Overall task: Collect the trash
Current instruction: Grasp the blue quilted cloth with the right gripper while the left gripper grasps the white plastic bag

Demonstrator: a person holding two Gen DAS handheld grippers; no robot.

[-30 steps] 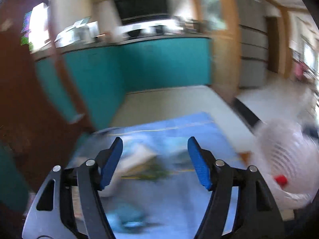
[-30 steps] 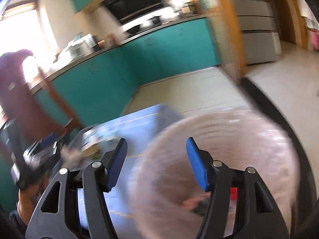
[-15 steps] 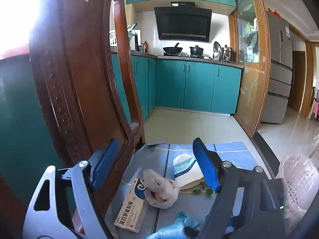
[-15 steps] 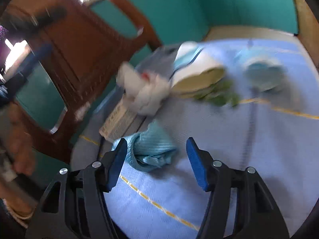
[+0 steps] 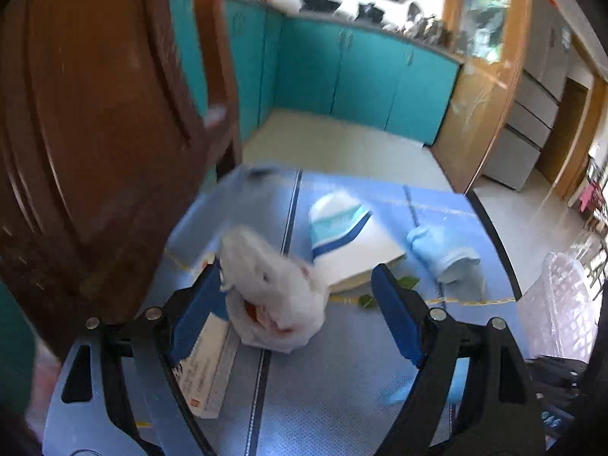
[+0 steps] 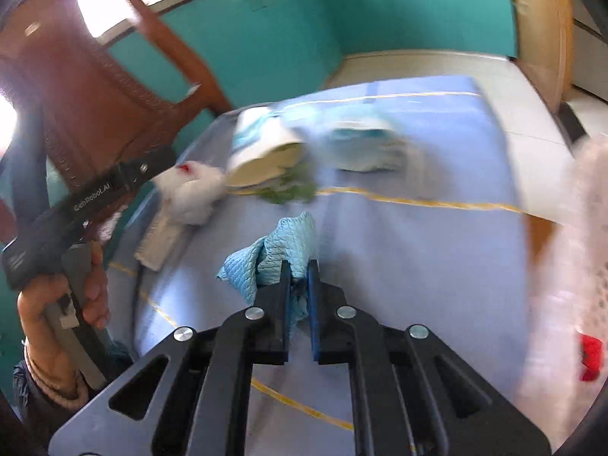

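Left wrist view sits low and close over the blue mat, facing kitchen cabinets. Right wrist view looks down from the opposite side; both share mat and white wad.

Pale blue quilted cloth; white crumpled tissue flecked red; white cup banded teal and navy; blue table cover, yellow lines.

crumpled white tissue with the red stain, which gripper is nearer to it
Left. The left gripper is open with its fingers either side of the crumpled white tissue. The right gripper is farther back, shut on the blue cloth.
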